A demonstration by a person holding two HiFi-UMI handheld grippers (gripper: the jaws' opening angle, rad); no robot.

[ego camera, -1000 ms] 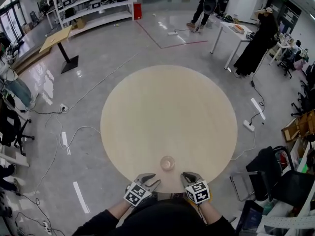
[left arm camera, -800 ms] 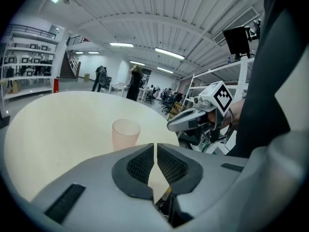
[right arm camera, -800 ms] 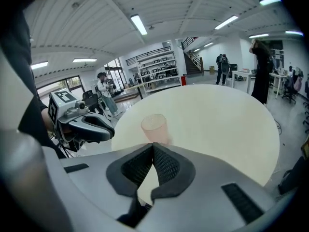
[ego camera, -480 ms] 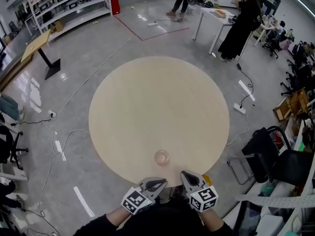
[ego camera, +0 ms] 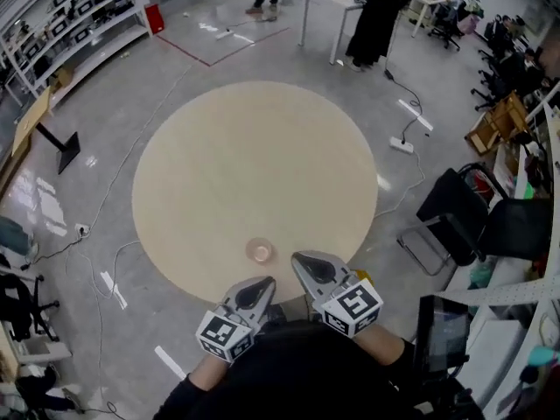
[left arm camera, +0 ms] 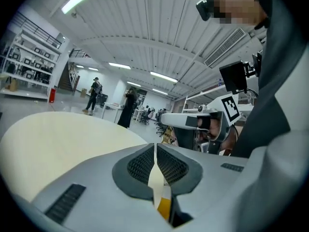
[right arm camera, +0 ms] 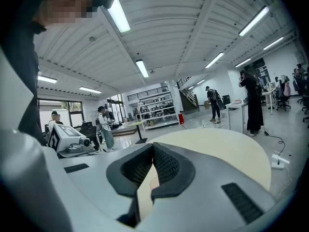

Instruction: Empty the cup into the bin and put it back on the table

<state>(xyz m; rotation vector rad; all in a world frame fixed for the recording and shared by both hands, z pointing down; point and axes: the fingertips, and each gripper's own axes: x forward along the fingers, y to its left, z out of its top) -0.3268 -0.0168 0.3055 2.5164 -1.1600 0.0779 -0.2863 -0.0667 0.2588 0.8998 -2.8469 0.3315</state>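
So the change over the last second is all in the hands. The left gripper (ego camera: 261,284) had its fingers (left arm camera: 140,166) spread a second ago. Now they're pressed together with nothing between them, and it sits higher and closer to the head camera than it did.

The cup (ego camera: 260,250) hasn't budged. It's standing upright on the round bench (ego camera: 254,164), right by the rim at 6 o'clock, at about 12 o'clock from the left fingertips and clear of them. I can't tell whether there's anything in it.

The right gripper (ego camera: 299,259) is the same story. It has lifted like the left one, and its fingers (right arm camera: 166,166) are shut on nothing, with the cup off at roughly 10 o'clock from its tips.

What does that mean for the task? Honestly, this fits two stages. The cup could have been dumped and set back down, or it could be waiting for its trip. Neither hand has it, and no bin shows in any view, so I wouldn't call it either way.
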